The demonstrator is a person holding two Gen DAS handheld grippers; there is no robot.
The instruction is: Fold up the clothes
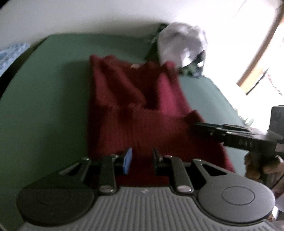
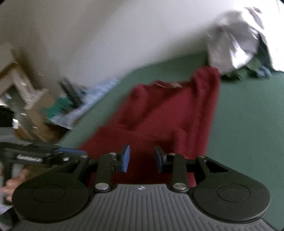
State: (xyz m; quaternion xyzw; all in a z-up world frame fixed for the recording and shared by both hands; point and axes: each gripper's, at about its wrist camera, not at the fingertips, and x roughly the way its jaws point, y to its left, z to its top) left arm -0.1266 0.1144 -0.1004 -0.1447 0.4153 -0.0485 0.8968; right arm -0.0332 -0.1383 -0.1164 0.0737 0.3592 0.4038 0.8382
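Observation:
A dark red knitted sweater (image 1: 134,110) lies partly folded on the green bed sheet (image 1: 44,99); it also shows in the right wrist view (image 2: 168,113). My left gripper (image 1: 141,160) is open and empty, just above the sweater's near hem. My right gripper (image 2: 142,158) is open and empty over the same hem. The right gripper also shows in the left wrist view (image 1: 195,129), at the sweater's right edge. The left gripper shows in the right wrist view (image 2: 71,152), at the left.
A pile of white and grey clothes (image 1: 181,44) lies at the far end of the bed, touching the sweater's far corner. A white wall (image 1: 88,16) runs behind. Boxes and clutter (image 2: 35,110) stand beside the bed's left side. A bright window (image 1: 257,53) is at the right.

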